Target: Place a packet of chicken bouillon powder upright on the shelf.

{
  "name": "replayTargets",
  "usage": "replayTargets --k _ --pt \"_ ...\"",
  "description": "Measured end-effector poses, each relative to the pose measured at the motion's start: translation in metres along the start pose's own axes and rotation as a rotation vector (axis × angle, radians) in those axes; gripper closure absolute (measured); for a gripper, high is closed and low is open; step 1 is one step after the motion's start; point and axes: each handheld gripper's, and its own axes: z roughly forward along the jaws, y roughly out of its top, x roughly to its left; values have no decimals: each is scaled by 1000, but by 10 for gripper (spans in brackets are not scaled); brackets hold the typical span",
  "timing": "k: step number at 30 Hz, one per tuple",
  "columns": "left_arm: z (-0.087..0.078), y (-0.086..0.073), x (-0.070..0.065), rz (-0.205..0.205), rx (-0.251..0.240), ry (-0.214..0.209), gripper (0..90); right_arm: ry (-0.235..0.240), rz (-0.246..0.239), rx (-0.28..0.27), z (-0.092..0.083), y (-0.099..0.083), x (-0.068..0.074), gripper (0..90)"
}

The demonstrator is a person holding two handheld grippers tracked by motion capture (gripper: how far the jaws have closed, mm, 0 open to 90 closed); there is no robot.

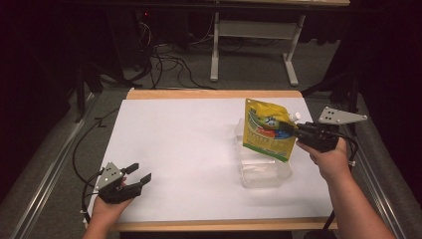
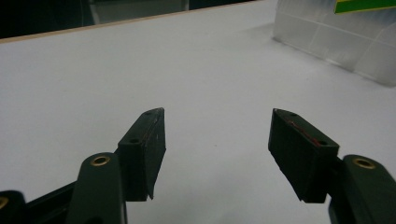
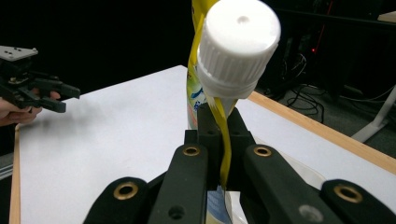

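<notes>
Pouch (image 2: 364, 4) and clear container (image 2: 345, 46) cut off by edge.

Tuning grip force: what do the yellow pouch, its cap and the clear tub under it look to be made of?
Pouch: thin flexible printed film, glossy; its edge folds flat between the right gripper pads.
Cap: white moulded plastic, matte, with ribbed sides; looks rigid.
Tub: clear plastic, slightly frosted; the white table shows through its walls. Whether it is stiff or flexible can't be told.
</notes>
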Motion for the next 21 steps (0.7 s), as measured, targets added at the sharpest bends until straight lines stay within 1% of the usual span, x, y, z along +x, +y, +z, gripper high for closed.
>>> replayTargets --k 1,2,5,8,11,12,14,21 --pt "0 0 0 0 0 0 368 0 0 0 0 0 0 900" --pt "1 0 -1 1 5 1 368 -1 -12 6 1 -1 1 900" --pt "1 0 -1 3 6 1 367 2 -10 12 3 -2 1 900" --pt "0 0 -2 5 6 0 366 3 -10 26 11 -6 -2 900" --pt "0 0 -2 4 5 3 366 6 -20 29 15 -7 -2 900" --pt "0 0 -2 1 4 3 366 10 -28 35 19 -9 -2 900" --pt "0 0 -2 1 4 2 366 11 -28 39 22 -10 -3 900" --pt "0 0 -2 3 4 1 366 -4 -43 41 24 -12 -5 900"
